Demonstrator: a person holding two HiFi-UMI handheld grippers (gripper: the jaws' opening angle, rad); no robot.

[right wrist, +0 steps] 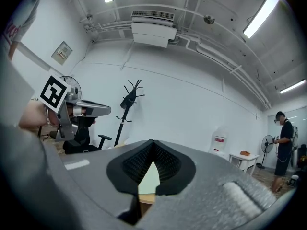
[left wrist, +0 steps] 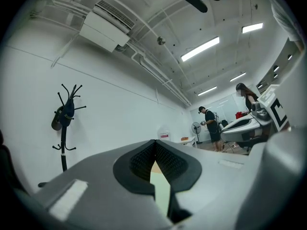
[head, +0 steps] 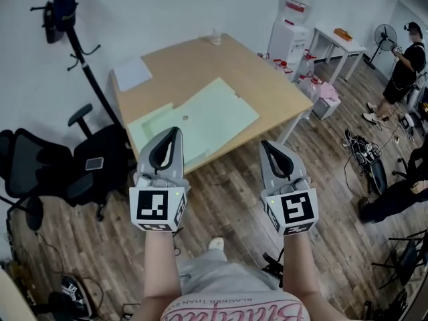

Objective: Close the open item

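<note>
Left hand-held gripper [head: 175,132] and right hand-held gripper [head: 266,143] hang side by side in the head view, both in the air over the wooden floor [head: 227,186] and short of the near edge of the surface [head: 200,55]. Neither touches anything. In the left gripper view the left hand-held gripper [left wrist: 155,143] is clenched, its ribbed pads meeting at the tip with nothing caught between them. The right gripper view shows the same for the right hand-held gripper [right wrist: 152,143]: pads pressed together at the tip and empty.

A pale green folder [head: 207,112] lies opened flat on the near half of the surface, its larger leaf toward the right and a smaller leaf toward the left, reaching almost to the near edge. A sliver of that green shows through the gap below each pair of closed pads in both gripper views.

Farther back on the surface lie a white sheet [head: 132,73] at the left corner and a clear cup [head: 215,37] at the far edge, both well apart from the folder. A black office chair [head: 53,166] stands left of the surface, with a coat stand [head: 67,19] behind it. To the right are a water dispenser [head: 292,19] against the wall and a person [head: 404,65] standing well away.
</note>
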